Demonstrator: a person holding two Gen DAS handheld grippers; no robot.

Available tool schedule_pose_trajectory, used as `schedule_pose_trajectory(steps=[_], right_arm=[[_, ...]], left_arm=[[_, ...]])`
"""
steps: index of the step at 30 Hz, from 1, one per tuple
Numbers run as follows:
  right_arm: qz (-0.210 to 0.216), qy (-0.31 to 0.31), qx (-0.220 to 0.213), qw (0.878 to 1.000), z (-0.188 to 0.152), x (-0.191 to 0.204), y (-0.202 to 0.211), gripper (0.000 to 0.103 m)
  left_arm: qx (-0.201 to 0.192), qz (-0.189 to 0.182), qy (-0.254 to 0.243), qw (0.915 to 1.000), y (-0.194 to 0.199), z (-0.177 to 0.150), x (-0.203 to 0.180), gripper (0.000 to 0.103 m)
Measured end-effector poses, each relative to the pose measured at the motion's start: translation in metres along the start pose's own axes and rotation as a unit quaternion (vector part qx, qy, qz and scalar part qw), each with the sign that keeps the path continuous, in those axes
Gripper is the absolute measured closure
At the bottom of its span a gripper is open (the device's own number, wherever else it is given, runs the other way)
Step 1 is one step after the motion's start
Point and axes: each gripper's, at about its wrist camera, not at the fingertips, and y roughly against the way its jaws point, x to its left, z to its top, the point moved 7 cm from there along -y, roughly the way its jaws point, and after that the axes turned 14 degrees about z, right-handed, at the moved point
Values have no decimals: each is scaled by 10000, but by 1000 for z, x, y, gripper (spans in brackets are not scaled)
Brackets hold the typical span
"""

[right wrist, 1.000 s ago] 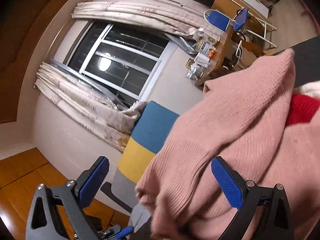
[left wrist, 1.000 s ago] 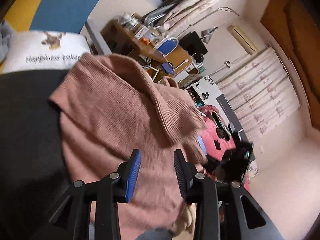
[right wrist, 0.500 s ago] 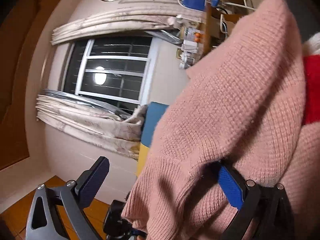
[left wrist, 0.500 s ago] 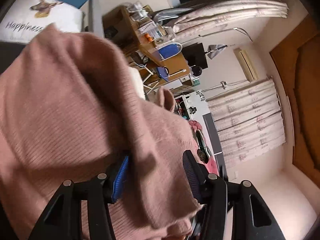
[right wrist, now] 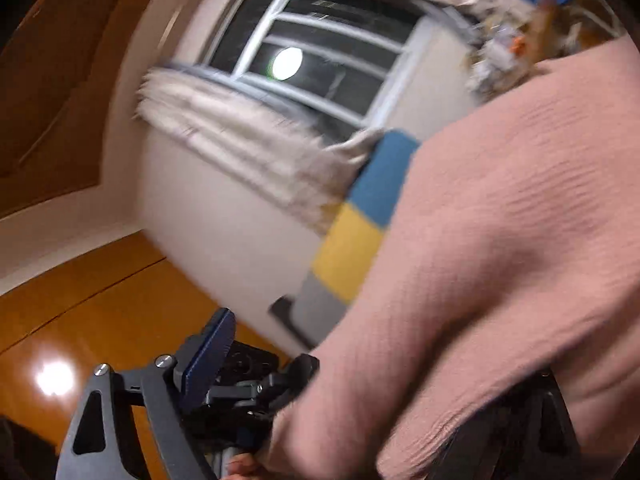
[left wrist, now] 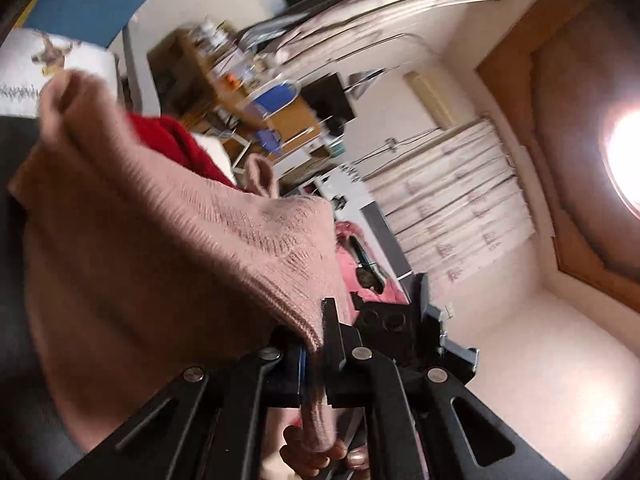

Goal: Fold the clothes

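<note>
Pink sweater lifted between two handheld grippers in a cluttered bedroom.

A dark surface (left wrist: pixel 16 240) lies under the pink knit sweater (left wrist: pixel 132 248), with a red garment (left wrist: pixel 176 140) behind it; a cluttered wooden desk (left wrist: pixel 224 80), pale curtains (right wrist: pixel 256 140) and a dark window (right wrist: pixel 320 48) fill the room. The left gripper (left wrist: pixel 314 344) tilts up, jaws closed tight on the sweater's ribbed edge. The right gripper (right wrist: pixel 360 364) stands wide open, sweater draped over its right finger, the blue-padded left finger (right wrist: pixel 208 356) bare. Fingertips of a hand (left wrist: pixel 320 456) show below.
</note>
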Motion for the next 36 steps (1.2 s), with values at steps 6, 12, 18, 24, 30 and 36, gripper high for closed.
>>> schedule_pose_trajectory(steps=[6, 12, 18, 24, 30, 36], right_arm=[[806, 43, 1095, 9907, -95, 84, -65, 0], [1596, 85, 2170, 9630, -190, 168, -125, 0], [2346, 152, 3056, 9227, -264, 249, -193, 0], [1737, 489, 3302, 9265, -266, 277, -303, 0], [-349, 950, 3169, 9430, -222, 172, -367, 0], [-557, 710, 3433, 9349, -233, 95, -284, 0]], left_arm=[[-636, 69, -65, 9979, 132, -60, 11, 99], [-1689, 297, 165, 9850, 266, -98, 27, 99], [-2857, 610, 284, 9560, 390, -106, 29, 99], [-3708, 1684, 926, 9086, 482, -43, 64, 97], [-3317, 2931, 1895, 8764, 509, -32, 177, 88], [-2290, 3589, 1935, 8839, 470, -123, 241, 86]])
